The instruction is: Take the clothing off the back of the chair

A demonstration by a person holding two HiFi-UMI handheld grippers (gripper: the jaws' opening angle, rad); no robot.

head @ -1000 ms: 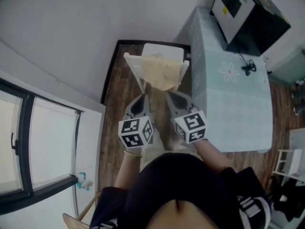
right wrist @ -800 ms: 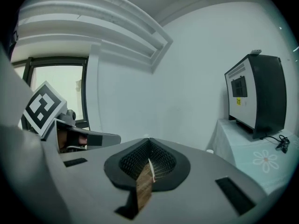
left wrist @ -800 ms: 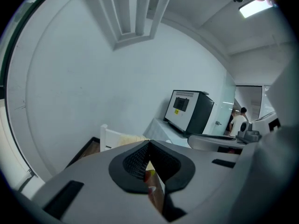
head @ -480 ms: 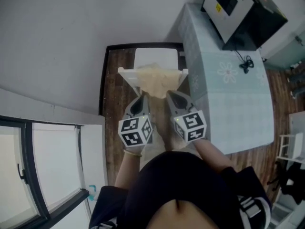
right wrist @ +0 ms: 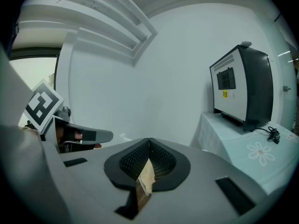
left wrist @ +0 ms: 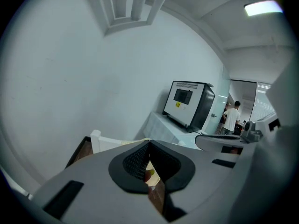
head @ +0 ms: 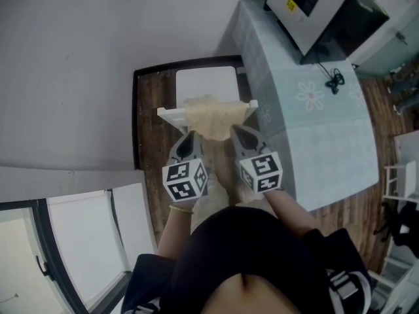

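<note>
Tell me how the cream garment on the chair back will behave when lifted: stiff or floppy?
Probably floppy: the cream garment sags in soft folds over the white chair's backrest. Likely light, as it looks thin. It is only draped there, so it should slide off freely but may droop.

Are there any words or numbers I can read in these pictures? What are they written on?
No text can be read anywhere.
Yellow sticker on the front of the white and black machine: its print is too small and blurred to read.
Left marker cube and right marker cube: only black and white square patterns, no words or numbers.
</note>
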